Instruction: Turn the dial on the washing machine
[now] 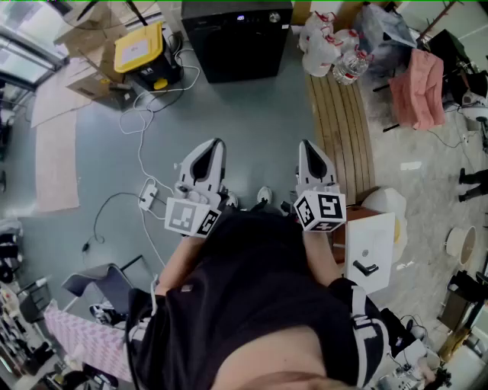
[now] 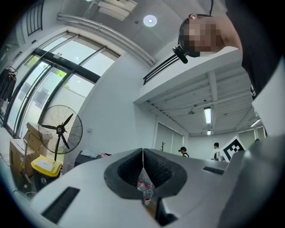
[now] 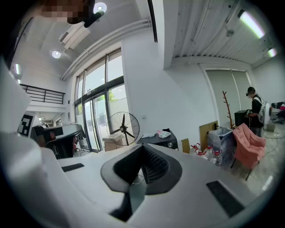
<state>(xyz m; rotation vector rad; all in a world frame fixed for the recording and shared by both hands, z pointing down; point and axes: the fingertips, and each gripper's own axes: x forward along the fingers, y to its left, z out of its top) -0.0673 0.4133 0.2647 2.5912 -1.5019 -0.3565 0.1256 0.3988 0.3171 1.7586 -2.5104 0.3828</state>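
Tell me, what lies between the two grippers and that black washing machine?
Head view: bare grey floor separates the left gripper and right gripper from the washing machine; only a white cable snakes along the left.

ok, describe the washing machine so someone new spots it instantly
In the head view, at the far end of the grey floor, the washing machine is the black box between a yellow-lidded crate and a pile of water bottles. Only it has a round silver dial.
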